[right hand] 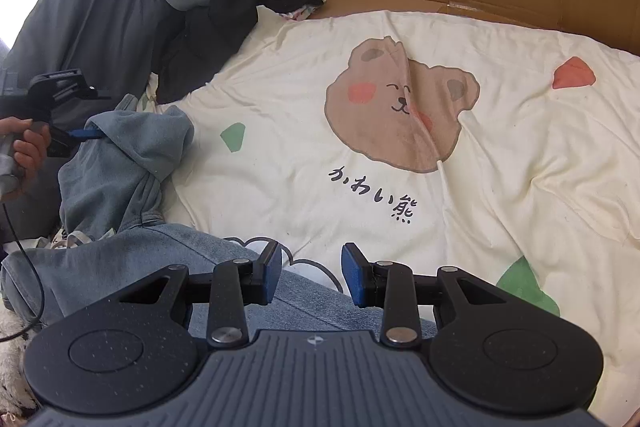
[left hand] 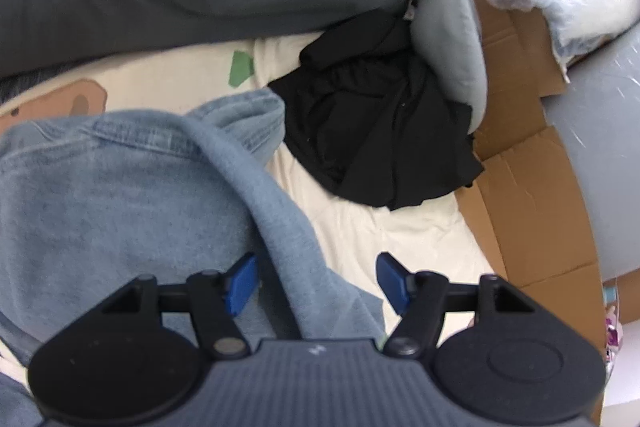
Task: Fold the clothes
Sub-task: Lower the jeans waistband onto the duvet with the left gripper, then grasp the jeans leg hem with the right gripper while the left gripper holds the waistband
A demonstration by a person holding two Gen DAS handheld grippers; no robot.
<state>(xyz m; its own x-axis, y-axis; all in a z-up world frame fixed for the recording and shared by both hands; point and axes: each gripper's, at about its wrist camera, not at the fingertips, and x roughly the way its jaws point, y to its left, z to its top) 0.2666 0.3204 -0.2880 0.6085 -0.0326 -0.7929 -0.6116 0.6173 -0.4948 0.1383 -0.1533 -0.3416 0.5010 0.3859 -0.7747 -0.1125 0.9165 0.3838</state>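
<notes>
The left gripper (left hand: 316, 281) has its jaws spread wide. The right gripper (right hand: 311, 275) also gapes, its blue pads (right hand: 357, 281) apart.

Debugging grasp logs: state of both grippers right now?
Left gripper: open, jaws straddling a fold of the blue denim garment, not clamped.
Right gripper: open, holding nothing.

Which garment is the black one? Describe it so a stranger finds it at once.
Start at the cream blanket with the bear print. At its far edge, against the cardboard, a black garment lies in a crumpled heap under the grey cushion. It is the only black cloth there; the blue garment nearer the left gripper is pale denim-coloured.
</notes>
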